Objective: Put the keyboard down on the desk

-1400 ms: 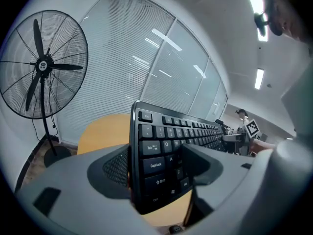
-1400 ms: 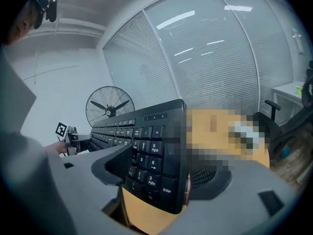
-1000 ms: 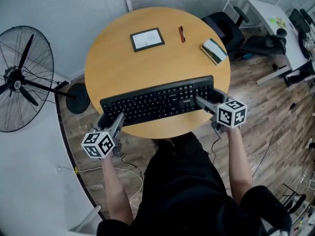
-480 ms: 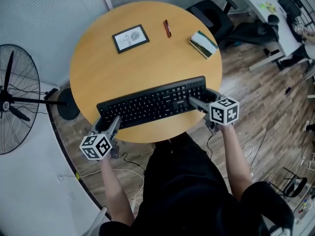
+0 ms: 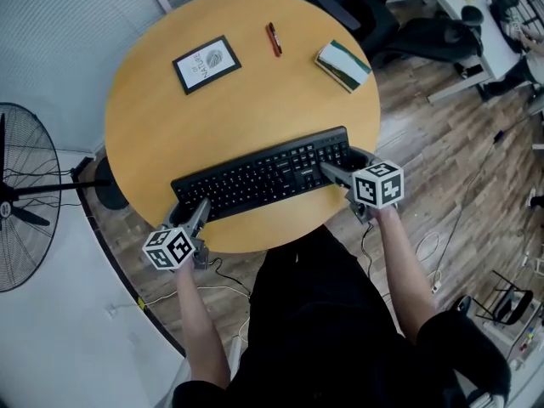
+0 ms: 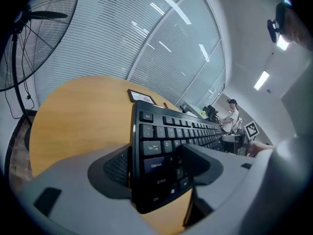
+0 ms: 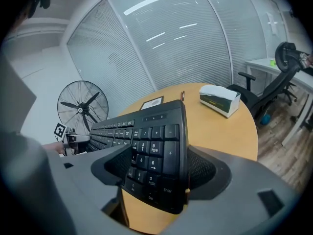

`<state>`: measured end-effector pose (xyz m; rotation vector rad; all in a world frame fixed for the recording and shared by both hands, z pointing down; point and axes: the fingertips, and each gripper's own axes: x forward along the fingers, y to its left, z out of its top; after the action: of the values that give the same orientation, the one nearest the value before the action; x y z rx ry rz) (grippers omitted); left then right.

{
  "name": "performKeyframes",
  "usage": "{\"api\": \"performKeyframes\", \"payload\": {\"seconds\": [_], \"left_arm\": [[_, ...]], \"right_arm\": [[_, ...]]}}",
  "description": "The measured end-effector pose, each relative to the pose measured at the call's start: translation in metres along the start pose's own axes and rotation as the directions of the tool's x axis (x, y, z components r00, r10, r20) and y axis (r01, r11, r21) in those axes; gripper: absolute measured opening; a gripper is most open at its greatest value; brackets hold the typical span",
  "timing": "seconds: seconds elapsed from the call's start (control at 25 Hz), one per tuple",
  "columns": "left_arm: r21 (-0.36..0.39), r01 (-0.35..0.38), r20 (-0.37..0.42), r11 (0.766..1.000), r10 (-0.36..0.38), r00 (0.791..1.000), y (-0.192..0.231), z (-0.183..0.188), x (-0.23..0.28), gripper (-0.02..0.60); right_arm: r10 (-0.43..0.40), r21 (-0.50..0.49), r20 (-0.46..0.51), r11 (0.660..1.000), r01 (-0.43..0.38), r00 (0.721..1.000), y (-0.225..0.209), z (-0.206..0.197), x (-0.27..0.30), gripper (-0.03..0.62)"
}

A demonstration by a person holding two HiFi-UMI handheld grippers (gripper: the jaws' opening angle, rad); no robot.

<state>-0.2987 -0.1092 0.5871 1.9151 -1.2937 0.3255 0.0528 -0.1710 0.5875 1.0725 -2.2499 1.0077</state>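
Black keyboard (image 5: pixel 263 173) over the near edge of the round desk (image 5: pixel 246 92), left gripper (image 5: pixel 199 211) jaws pinching its left end, right gripper (image 5: pixel 333 171) jaws pinching its right end

I see the black full-size plastic keyboard (image 5: pixel 259 175) lying keys-up, slanted across the near part of the round yellow wooden worktop (image 5: pixel 246 100). Its short ends are clamped between the fingers of the left gripper (image 5: pixel 194 211) and the right gripper (image 5: pixel 336 170). I cannot tell whether its underside touches the wood.
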Motion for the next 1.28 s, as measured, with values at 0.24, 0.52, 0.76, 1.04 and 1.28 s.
{"api": "performKeyframes", "payload": {"seconds": [0.24, 0.52, 0.76, 1.04, 1.28], "left_arm": [[-0.026, -0.020, -0.053, 0.999, 0.019, 0.998, 0.010, -0.011, 0.024, 0.302], [-0.061, -0.048, -0.090, 0.997, 0.043, 0.995, 0.022, -0.024, 0.048, 0.302], [-0.083, -0.072, -0.098, 0.994, 0.064, 0.993, 0.028, -0.037, 0.064, 0.302], [-0.149, -0.086, -0.114, 0.985, 0.069, 0.991, 0.035, -0.051, 0.076, 0.302], [-0.173, -0.093, -0.106, 0.981, 0.075, 0.992, 0.034, -0.053, 0.081, 0.302]], "right_arm": [[0.011, 0.035, -0.047, 0.999, -0.010, 0.999, -0.022, -0.012, 0.023, 0.348], [0.026, 0.058, -0.096, 0.998, -0.020, 0.995, -0.045, -0.022, 0.051, 0.351], [0.023, 0.085, -0.132, 0.996, -0.011, 0.991, -0.064, -0.032, 0.069, 0.359], [0.019, 0.089, -0.162, 0.996, -0.005, 0.987, -0.077, -0.040, 0.083, 0.360], [0.030, 0.108, -0.160, 0.994, -0.013, 0.987, -0.085, -0.044, 0.086, 0.364]]}}
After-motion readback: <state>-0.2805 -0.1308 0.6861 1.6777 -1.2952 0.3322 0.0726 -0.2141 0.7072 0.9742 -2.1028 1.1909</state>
